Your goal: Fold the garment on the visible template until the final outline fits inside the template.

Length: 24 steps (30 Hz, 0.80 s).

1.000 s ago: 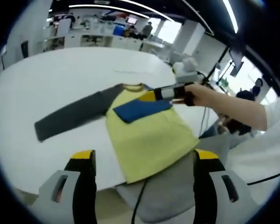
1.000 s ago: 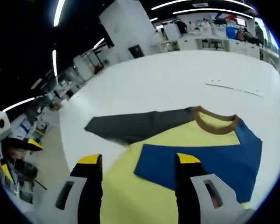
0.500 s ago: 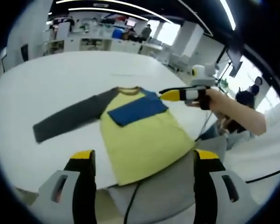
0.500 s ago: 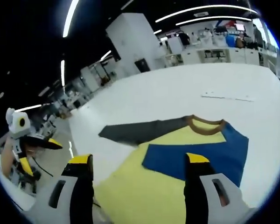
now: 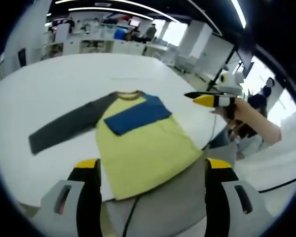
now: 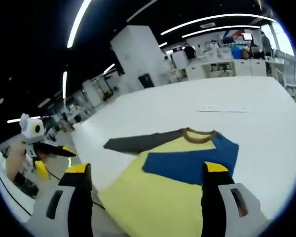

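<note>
yellow garment (image 5: 138,148) spread flat on white table (image 5: 49,84), grey sleeve (image 5: 64,123) stretched left, blue sleeve (image 5: 135,114) folded across chest. left gripper (image 5: 148,185) wide apart, holding nothing (hem overhanging table edge). right gripper (image 6: 145,190) likewise wide, unloaded.

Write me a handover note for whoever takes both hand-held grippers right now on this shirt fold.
Left hand-held gripper: open, empty, held back from the table edge.
Right hand-held gripper: open, empty, off to the shirt's side, above the table.
Shirt: lies flat on the white table, collar away from you, hem hanging over the near edge.
Done: blue sleeve is folded across the yellow chest.
Left: grey sleeve is spread out to the side; fold it in, then fold the body up. A faint line lies on the table beyond the collar; I cannot make out the template outline.
</note>
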Tool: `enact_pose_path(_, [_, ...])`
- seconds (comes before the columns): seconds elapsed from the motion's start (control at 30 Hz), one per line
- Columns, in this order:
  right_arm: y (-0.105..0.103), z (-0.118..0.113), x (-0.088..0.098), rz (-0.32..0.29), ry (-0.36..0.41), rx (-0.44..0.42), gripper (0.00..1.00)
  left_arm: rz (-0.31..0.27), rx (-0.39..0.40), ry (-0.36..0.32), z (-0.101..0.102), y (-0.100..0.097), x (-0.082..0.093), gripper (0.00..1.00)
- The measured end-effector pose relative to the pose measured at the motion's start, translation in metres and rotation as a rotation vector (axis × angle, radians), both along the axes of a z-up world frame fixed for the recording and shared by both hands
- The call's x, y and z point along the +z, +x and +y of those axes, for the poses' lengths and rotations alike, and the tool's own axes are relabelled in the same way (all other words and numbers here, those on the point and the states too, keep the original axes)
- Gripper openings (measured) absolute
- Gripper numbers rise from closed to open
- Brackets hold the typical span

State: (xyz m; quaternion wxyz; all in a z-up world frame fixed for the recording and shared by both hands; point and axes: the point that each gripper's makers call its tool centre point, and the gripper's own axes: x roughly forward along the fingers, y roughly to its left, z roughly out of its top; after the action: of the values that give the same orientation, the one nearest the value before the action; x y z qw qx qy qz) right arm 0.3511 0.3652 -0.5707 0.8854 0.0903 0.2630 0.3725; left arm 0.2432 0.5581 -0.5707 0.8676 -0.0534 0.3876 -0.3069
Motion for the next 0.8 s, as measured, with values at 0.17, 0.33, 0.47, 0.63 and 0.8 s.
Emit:
enact_pose_path(0.17, [-0.01,-0.023,0.013,-0.027,0.013,-0.042,0.96,-0.003,-0.008,0.007,-0.002,0.006,0.003,0.83])
enact_pose_path(0.33, [-0.018,-0.043,0.024,-0.05,0.029,-0.076,1.0,-0.007,-0.013,0.014,-0.001,0.011,0.006,0.83])
enact_pose_path(0.47, [-0.024,-0.057,0.027,-0.065,0.016,-0.088,1.0,-0.008,-0.012,0.013,0.001,0.015,0.007,0.83])
enact_pose_path(0.63, [-0.031,-0.076,0.027,-0.071,0.003,-0.1,1.0,-0.004,-0.01,0.022,0.005,0.018,0.008,0.83])
enact_pose_path(0.8, [-0.038,-0.1,0.026,-0.065,-0.008,-0.137,1.0,0.0,0.0,0.028,0.011,0.024,0.008,0.83])
